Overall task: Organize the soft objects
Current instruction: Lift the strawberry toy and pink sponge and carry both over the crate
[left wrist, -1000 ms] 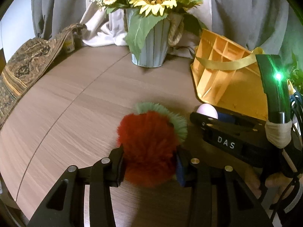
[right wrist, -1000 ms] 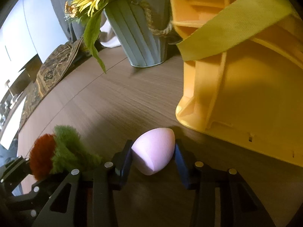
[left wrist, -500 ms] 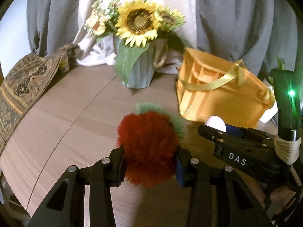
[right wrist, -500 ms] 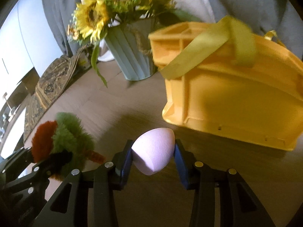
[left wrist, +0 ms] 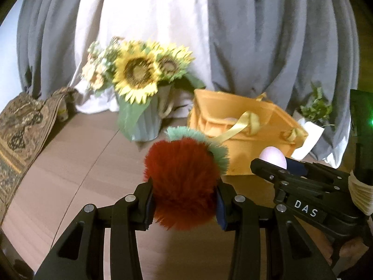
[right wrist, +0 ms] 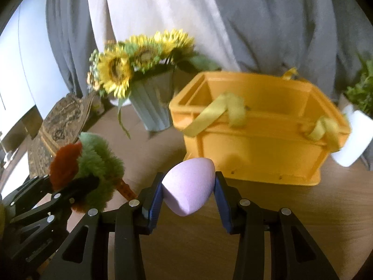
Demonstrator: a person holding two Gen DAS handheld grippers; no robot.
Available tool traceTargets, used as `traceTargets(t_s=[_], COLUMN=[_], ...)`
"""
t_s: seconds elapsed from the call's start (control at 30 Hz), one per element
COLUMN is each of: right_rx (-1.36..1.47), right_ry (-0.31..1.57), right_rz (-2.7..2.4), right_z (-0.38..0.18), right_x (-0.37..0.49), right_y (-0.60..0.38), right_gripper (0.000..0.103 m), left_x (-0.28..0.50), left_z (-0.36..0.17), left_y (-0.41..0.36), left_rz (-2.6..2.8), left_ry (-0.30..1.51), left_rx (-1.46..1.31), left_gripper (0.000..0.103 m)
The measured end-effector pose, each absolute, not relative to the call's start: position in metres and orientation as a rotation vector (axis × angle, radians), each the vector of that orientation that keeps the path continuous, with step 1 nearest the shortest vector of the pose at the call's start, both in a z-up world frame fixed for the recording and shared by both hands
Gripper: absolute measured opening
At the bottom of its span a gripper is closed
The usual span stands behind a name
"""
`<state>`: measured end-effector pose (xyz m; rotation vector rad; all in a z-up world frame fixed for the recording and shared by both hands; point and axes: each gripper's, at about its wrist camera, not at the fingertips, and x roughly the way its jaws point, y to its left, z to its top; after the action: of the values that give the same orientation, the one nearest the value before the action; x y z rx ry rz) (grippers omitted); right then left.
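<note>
The left gripper (left wrist: 184, 197) clamps a red-and-green fuzzy pompom (left wrist: 181, 182) above the wooden table (left wrist: 70, 175). The right gripper (right wrist: 188, 192) squeezes a lilac egg-shaped sponge (right wrist: 188, 186) before the yellow basket (right wrist: 256, 154), which perhaps already holds something pale.

I'm working in what looks like a home living space: a wooden bench (left wrist: 70, 175) with a vase of sunflowers (left wrist: 139, 74), grey and white curtains (left wrist: 268, 35) behind, a patterned runner (left wrist: 21, 126), a potted plant (left wrist: 314, 109).
</note>
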<state>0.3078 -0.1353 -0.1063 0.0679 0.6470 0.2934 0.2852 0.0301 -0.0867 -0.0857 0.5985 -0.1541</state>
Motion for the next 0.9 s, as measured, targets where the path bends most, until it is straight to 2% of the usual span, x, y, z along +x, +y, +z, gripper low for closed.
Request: traceTargets(t_s=[0.47, 0.9], right_rx=[0.093, 0.103], right_ry=[0.519, 0.422], right_rz=[0.169, 0.106], right_z=[-0.058, -0.028], right_x=[0.275, 0.278], right_y=[-0.169, -0.188], right_gripper=[0.043, 0.043], left_x=[0.285, 0.303], left_z=[-0.042, -0.007], left_y=[0.004, -0.017], left_rz=[-0.274, -0.306], left_ry=[0.493, 0.39], left_rx=[-0.062, -0.031], left_gripper=[0.041, 0.041])
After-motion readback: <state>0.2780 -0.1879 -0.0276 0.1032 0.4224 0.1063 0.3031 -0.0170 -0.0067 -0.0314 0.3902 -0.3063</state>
